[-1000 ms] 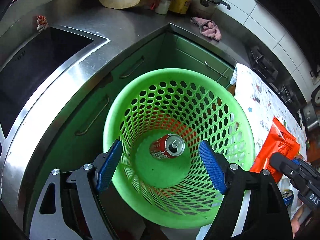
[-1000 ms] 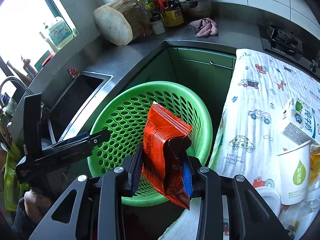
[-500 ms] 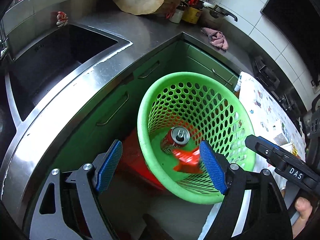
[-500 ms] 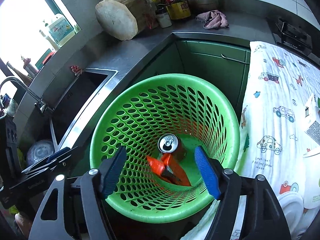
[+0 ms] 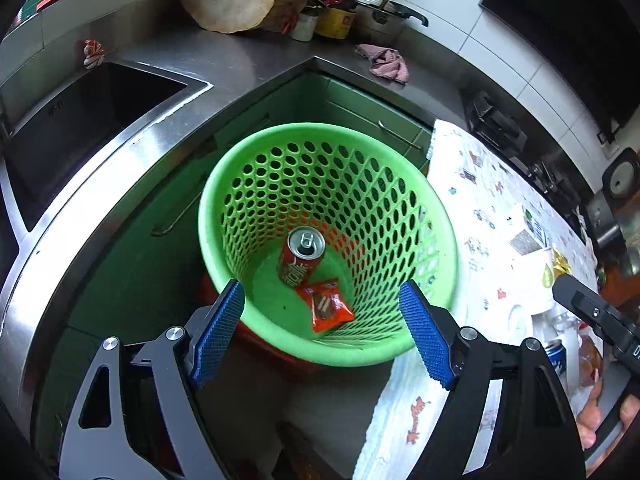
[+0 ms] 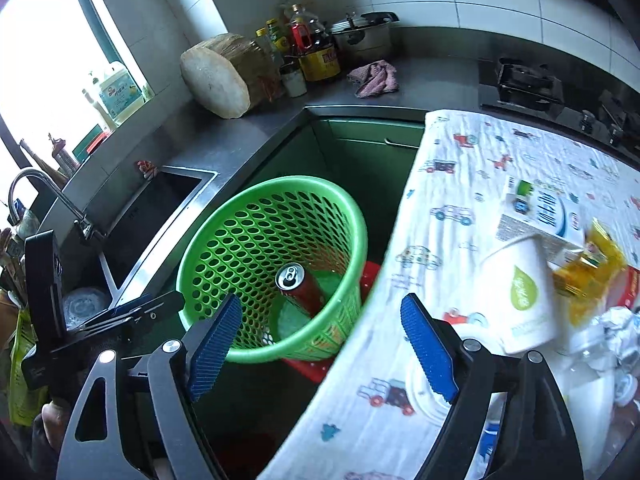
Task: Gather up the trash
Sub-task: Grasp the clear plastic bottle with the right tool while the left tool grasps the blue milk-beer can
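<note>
With both grippers empty, left gripper (image 5: pixel 320 332) jaws apart, right gripper (image 6: pixel 322 344) jaws opening; paper cup (image 6: pixel 520 296) lies nearer the right, tilted on the tablecloth (image 6: pixel 432 184).

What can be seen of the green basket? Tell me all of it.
The basket is a round bin of bright green plastic, its tapering wall pierced with rows of oval holes under a smooth solid rim. It stands upright on something red on the floor, in the corner between the green cabinets and the cloth-covered table. Inside, on its solid bottom, lie a red can and an orange wrapper, touching each other. Neither gripper touches it.
</note>
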{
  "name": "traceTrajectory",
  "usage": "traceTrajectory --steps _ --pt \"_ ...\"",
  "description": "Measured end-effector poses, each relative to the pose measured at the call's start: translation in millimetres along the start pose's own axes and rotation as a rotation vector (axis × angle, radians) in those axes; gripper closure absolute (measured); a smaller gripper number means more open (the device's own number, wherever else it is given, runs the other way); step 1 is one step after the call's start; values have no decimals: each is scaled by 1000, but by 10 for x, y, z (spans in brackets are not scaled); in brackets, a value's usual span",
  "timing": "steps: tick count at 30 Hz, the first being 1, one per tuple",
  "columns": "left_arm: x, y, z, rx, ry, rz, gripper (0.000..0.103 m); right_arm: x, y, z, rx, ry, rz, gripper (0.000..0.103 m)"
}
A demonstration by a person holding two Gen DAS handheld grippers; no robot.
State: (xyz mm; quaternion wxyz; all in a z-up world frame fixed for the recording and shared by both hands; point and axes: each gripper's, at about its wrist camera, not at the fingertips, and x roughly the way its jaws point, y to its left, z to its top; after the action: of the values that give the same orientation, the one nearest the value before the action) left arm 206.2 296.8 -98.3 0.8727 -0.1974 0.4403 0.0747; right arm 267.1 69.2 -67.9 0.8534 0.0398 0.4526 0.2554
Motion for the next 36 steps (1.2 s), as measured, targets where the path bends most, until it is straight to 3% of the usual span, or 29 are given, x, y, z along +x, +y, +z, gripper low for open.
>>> traceTrajectory --steps 8,15,22,32,36 --pt "-129 -594 -320 59 13 -56 24 -745 -686 -487 24 -28 -125 24" --pt "-223 -993 -606 82 30 -85 24 -1072 -1366 -793 85 7 -186 24" --pt "-278 -1203 -791 89 46 -95 24 -1002 -1740 -940 127 95 -157 38" --pt "-300 -1302 -868 90 58 -88 24 -731 -1957 -879 132 179 -108 39" --pt "-289 -1331 -893 95 65 -88 24 -617 -1978 -850 106 209 -125 39"
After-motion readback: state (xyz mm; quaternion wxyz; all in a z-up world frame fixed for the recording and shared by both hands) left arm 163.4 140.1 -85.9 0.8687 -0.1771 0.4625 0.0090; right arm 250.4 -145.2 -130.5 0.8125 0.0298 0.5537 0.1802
